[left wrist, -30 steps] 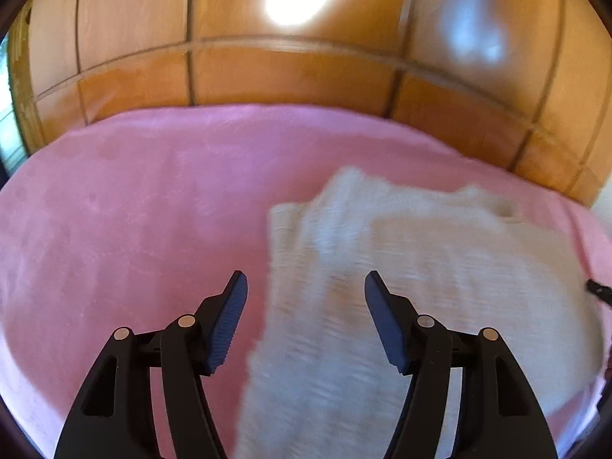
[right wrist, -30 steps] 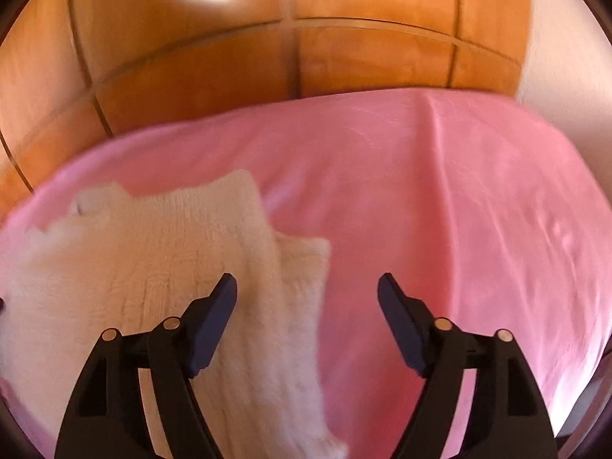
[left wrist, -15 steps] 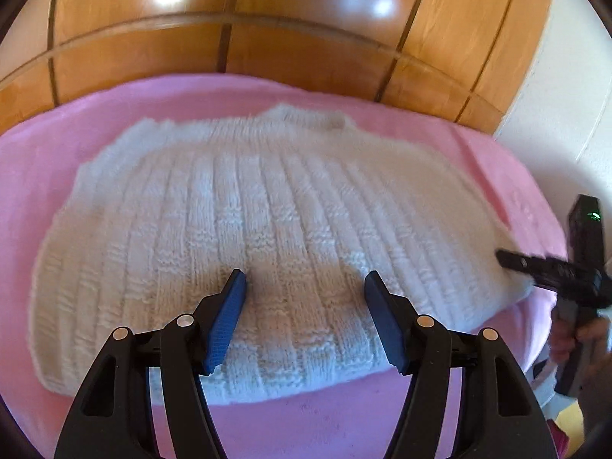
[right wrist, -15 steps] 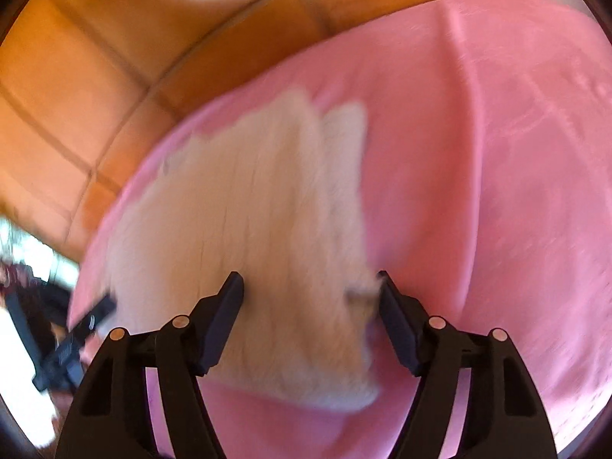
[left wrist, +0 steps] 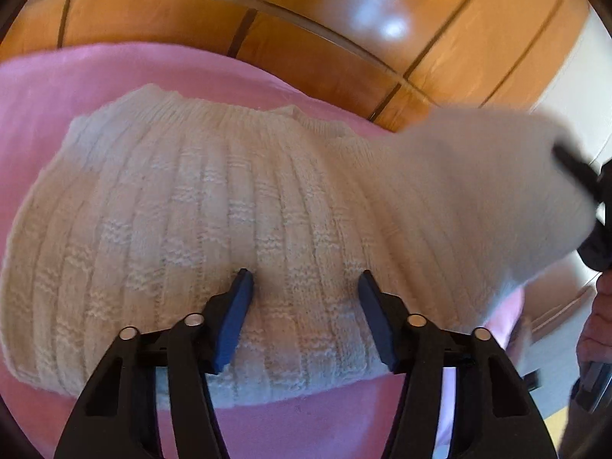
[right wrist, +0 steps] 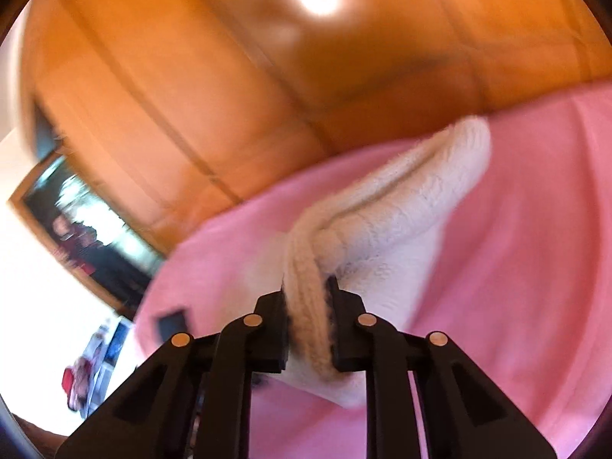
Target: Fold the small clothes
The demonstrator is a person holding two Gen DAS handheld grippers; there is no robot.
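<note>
A pink blanket (left wrist: pixel 95 88) covers the surface under everything, with glossy orange wood panelling (left wrist: pixel 306 30) rising behind it. On the blanket lies a cream knitted sweater (left wrist: pixel 199 222), ribbed and spread flat across most of the left wrist view, its near hem just ahead of the left gripper (left wrist: pixel 304 287). That gripper hovers over the hem with its jaws wide apart and nothing between them. The sweater's right side is lifted off the blanket into a blurred fold, pulled up by the right gripper (right wrist: pixel 308 298), whose jaws are clamped tight on a bunched edge of the knit (right wrist: pixel 401 206). In the right wrist view the fabric rises from the blanket in a taut ridge toward those jaws.
</note>
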